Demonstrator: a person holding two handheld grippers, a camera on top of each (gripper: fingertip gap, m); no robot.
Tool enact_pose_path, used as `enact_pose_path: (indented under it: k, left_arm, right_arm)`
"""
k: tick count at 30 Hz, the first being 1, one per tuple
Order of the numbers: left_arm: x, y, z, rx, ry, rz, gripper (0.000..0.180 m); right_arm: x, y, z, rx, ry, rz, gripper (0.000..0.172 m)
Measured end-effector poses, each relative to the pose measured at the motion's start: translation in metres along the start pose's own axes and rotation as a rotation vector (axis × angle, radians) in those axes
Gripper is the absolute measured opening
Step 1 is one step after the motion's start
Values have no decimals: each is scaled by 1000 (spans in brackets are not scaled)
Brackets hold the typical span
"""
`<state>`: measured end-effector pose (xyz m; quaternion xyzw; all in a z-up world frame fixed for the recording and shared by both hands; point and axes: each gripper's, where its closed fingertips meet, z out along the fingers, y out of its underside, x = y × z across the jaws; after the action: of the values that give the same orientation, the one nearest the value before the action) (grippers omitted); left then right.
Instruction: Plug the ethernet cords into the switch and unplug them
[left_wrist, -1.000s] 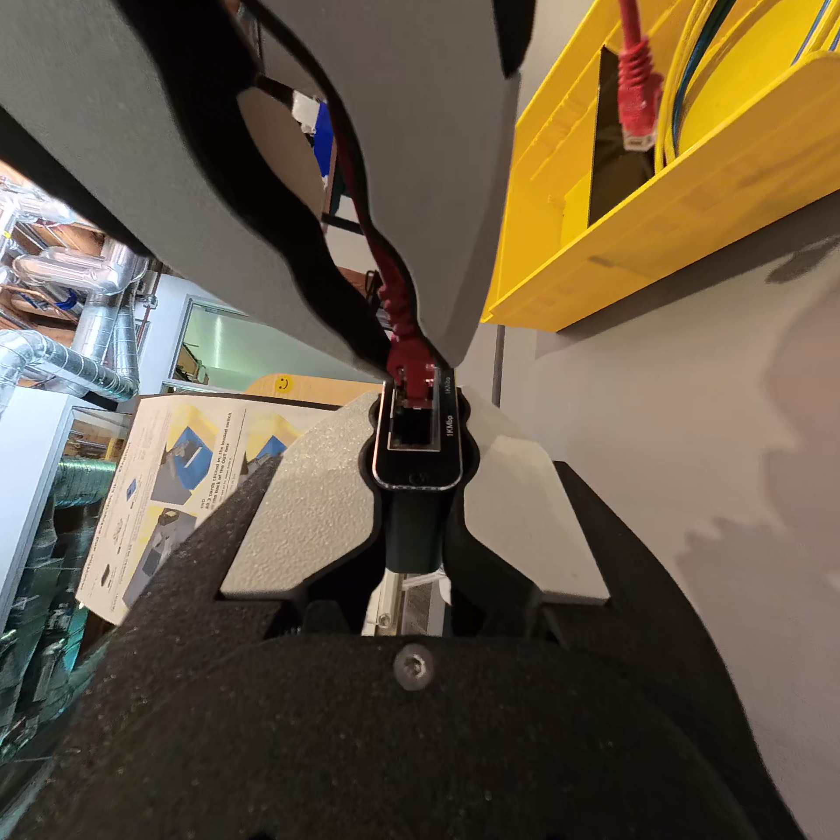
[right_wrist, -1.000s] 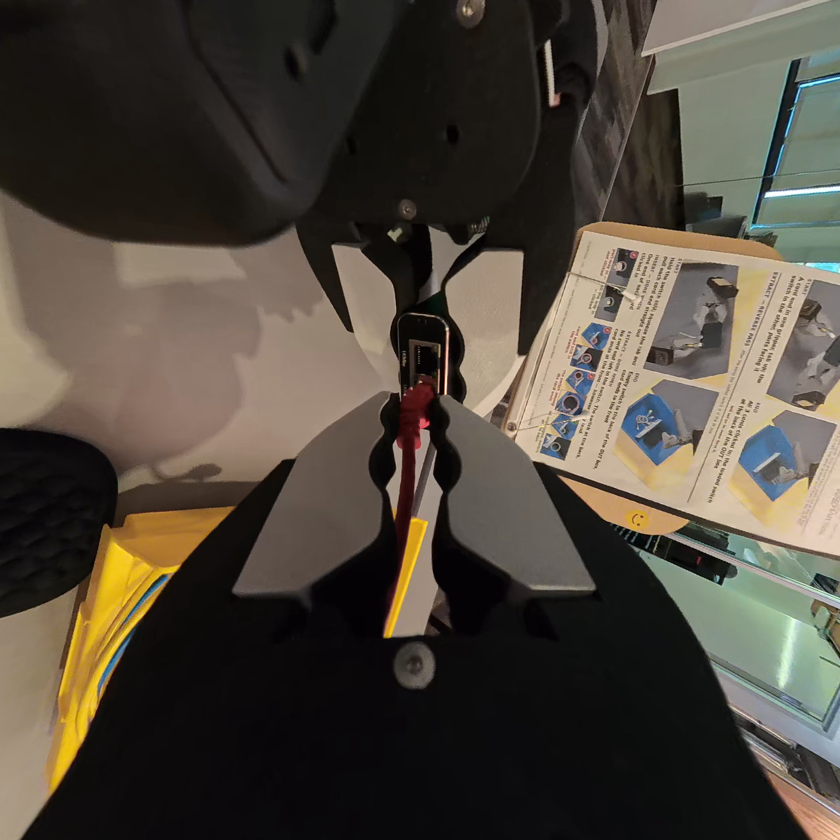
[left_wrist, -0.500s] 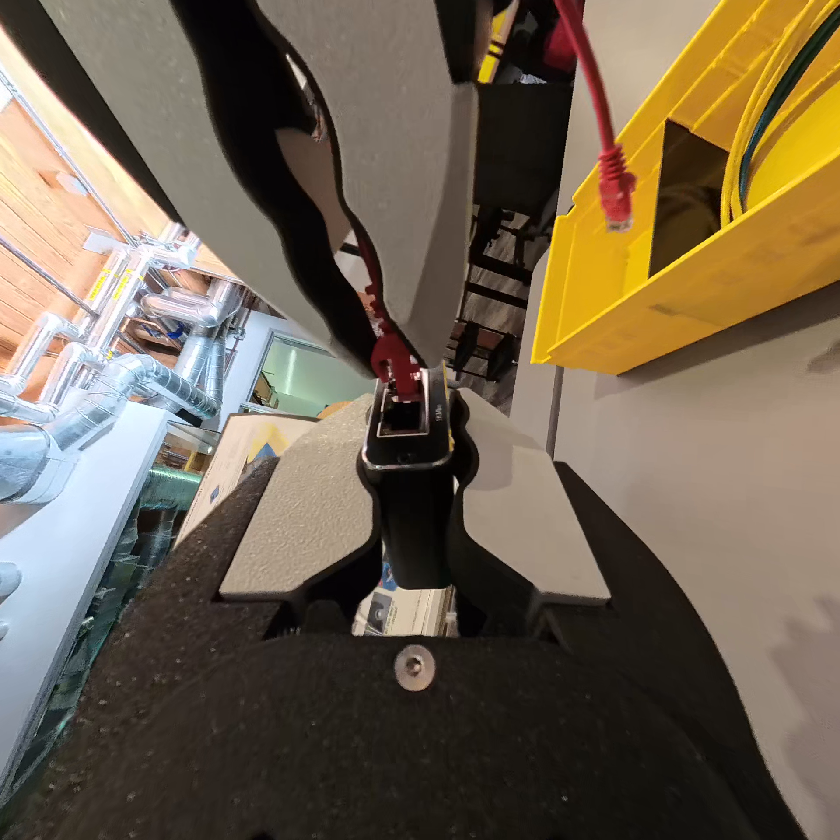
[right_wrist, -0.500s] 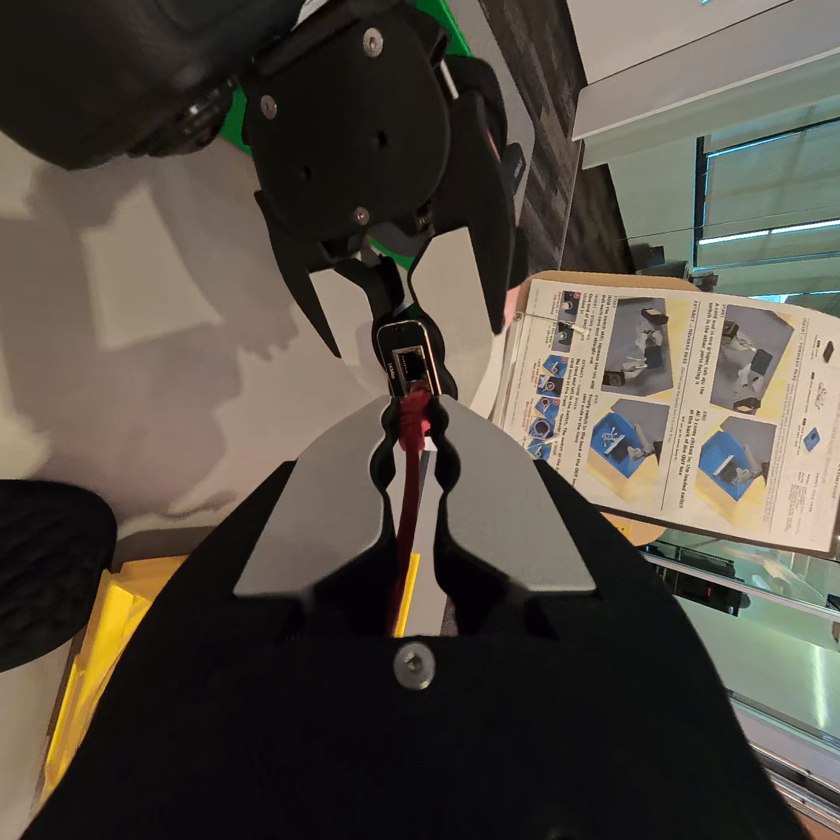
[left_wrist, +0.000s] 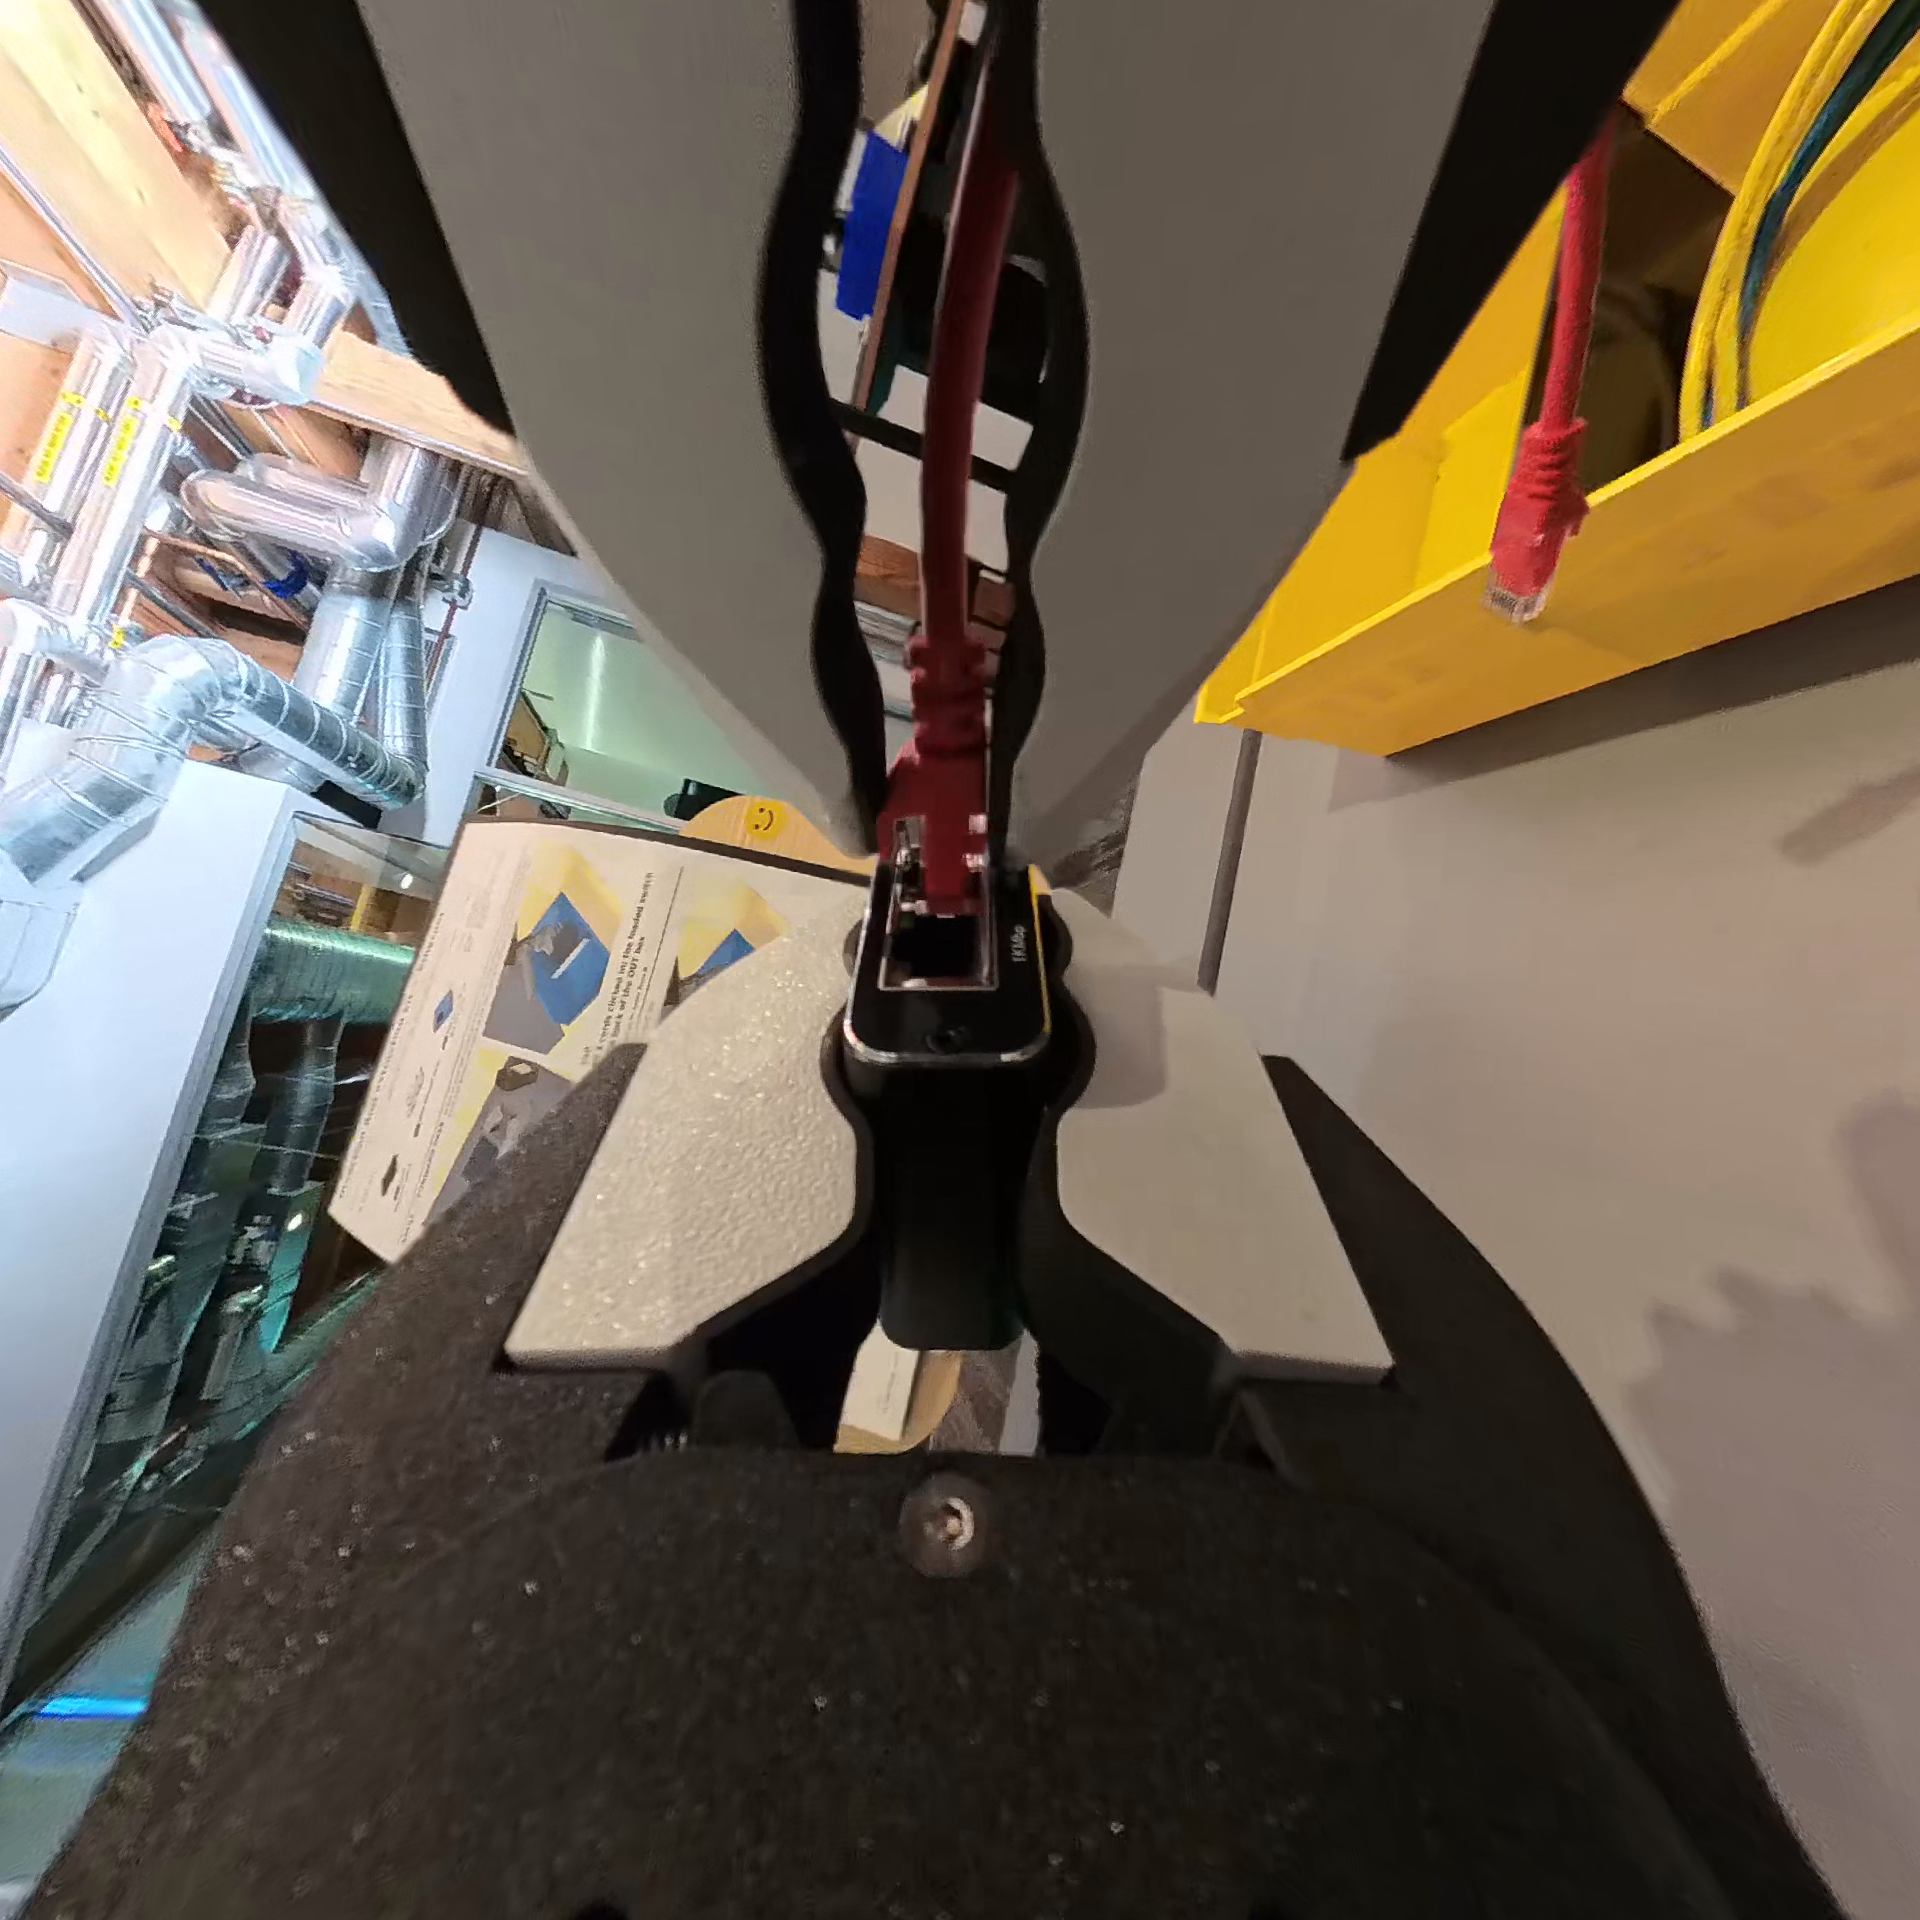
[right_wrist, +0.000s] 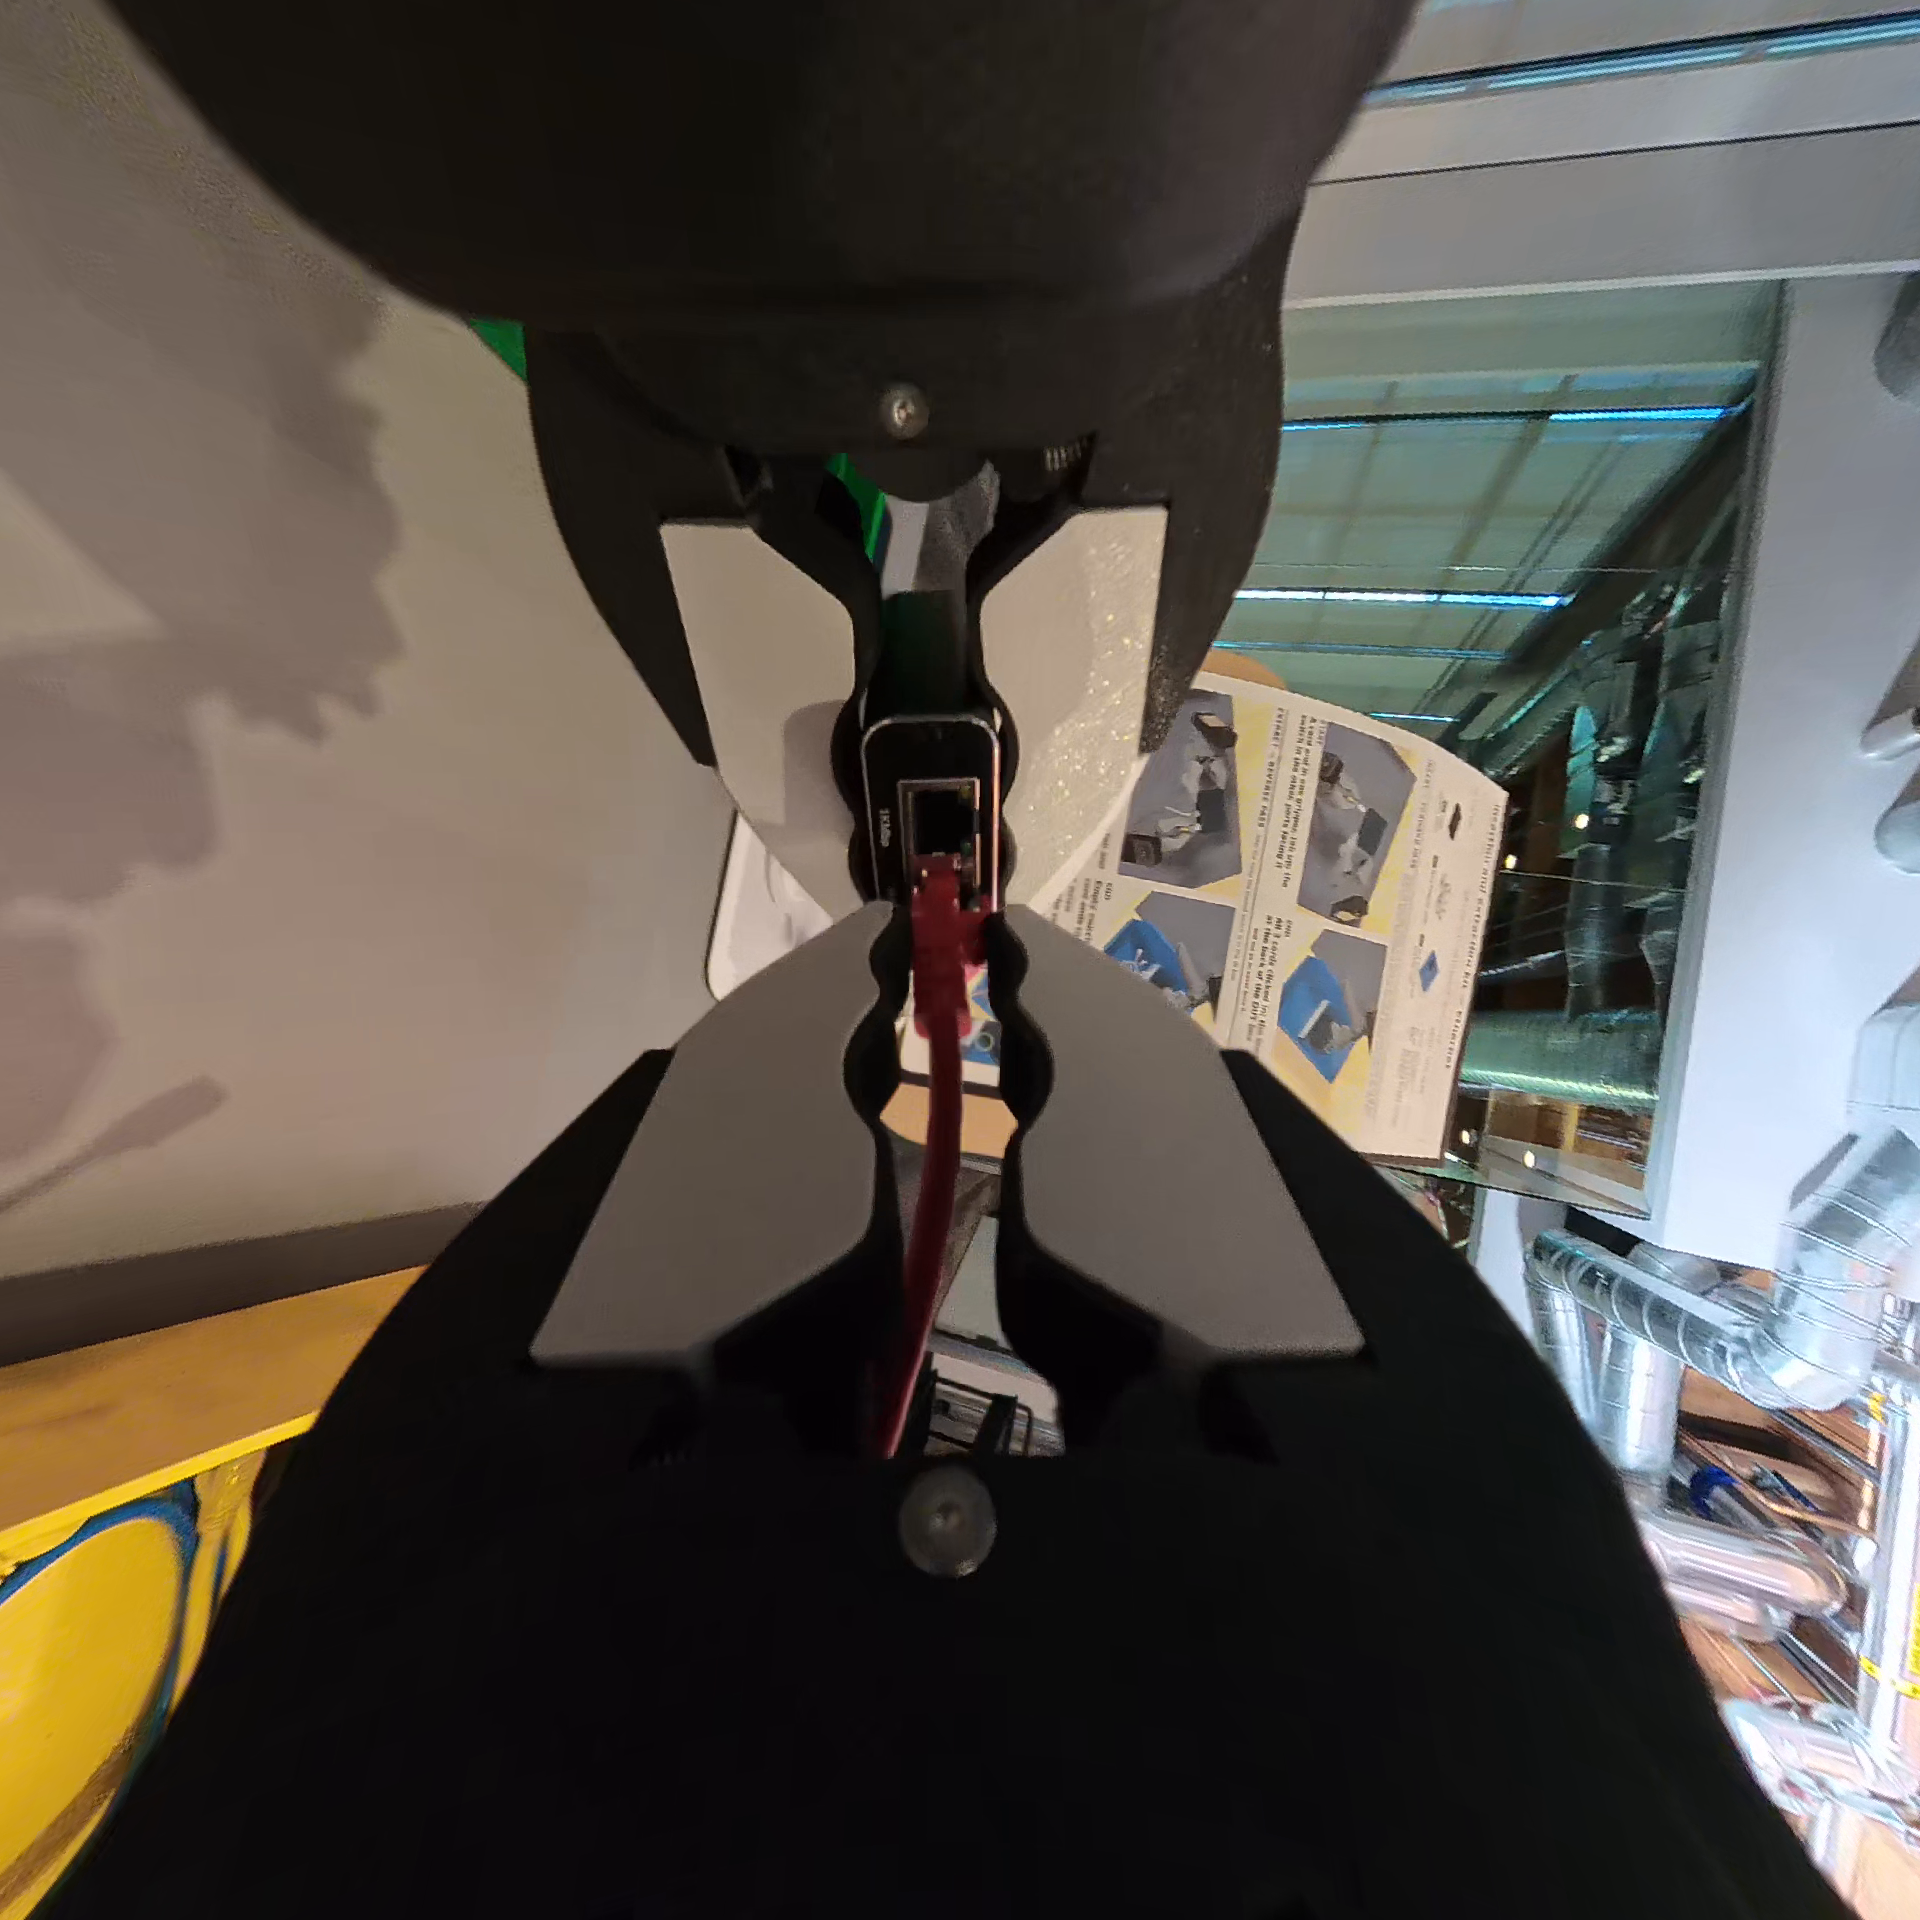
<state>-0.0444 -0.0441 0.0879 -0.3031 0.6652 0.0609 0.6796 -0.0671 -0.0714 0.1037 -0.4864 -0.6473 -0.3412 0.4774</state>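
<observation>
Both grippers have swung square; left gripper (left_wrist: 951, 1023) clamps the black switch (left_wrist: 943, 1013), right gripper (right_wrist: 940, 920) pinches the red plug (right_wrist: 943, 914) at frame centre. Plugging in, probably: push straight.

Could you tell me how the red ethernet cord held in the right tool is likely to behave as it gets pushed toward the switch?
The red ethernet cord will probably flex: it curves loosely behind the right tool, and its far end dangles. The moulded plug looks stiffer, so gripping there should steer it. The switch, clamped in the left tool, seems rigid.
</observation>
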Motion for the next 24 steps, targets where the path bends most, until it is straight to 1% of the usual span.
enact_pose_path:
  k: [3,5,9,12,19,22,24]
  left_arm:
    - [-3,2,-2,-28,-21,26,27]
    - [-1,3,-1,-41,-16,37,27]
    - [4,6,4,-61,-28,76,27]
    - [14,8,10,-56,-2,88,27]
    - [38,3,19,-12,93,63,28]
    - [40,0,20,11,102,50,28]
    - [35,-1,18,16,89,28,27]
  right_arm:
    - [1,0,1,-20,20,-43,14]
    - [-3,1,2,-42,2,-81,14]
    - [-14,4,3,-83,-92,-95,13]
    - [-24,9,5,-140,-181,-147,13]
    - [-44,18,-1,-171,-397,-82,13]
    - [-43,16,-4,-142,-405,-39,13]
    - [-37,14,-4,-106,-363,-24,13]
